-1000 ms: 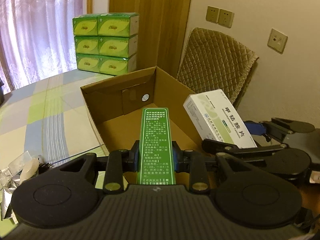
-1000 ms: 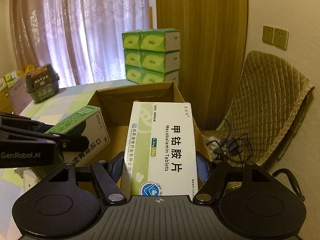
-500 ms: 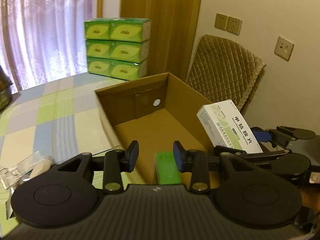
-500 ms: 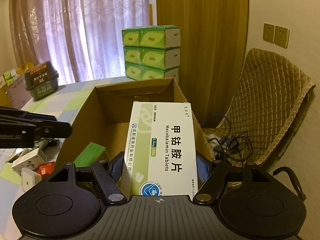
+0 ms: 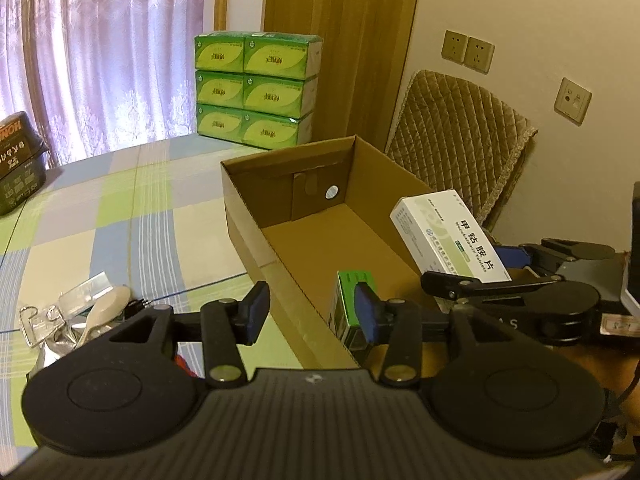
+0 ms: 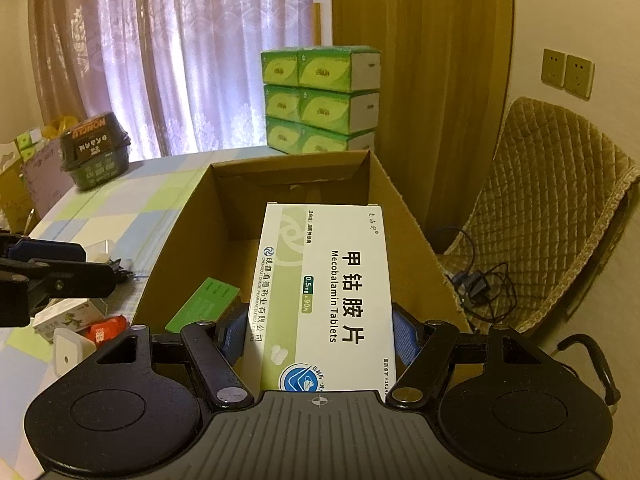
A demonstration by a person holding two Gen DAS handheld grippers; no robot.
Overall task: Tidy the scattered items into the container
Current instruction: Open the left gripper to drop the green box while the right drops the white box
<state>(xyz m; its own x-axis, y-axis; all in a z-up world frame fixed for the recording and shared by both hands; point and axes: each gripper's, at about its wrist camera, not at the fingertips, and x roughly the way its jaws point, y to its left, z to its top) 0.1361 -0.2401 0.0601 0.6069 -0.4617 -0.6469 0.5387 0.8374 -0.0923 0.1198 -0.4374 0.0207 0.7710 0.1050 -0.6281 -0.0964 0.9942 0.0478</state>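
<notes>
Cardboard box is sitting open on the checked tabletop, with the green carton lying inside near its left wall. Left gripper is hovering over the box's near left edge, jaws spread apart and gripping nothing, while the right gripper is pointing level over the box's near end, jaws clamping the white Mecobalamin tablet box by its long sides, printed face up. Foil packets and small cartons are lying scattered on the tabletop left of the box.
</notes>
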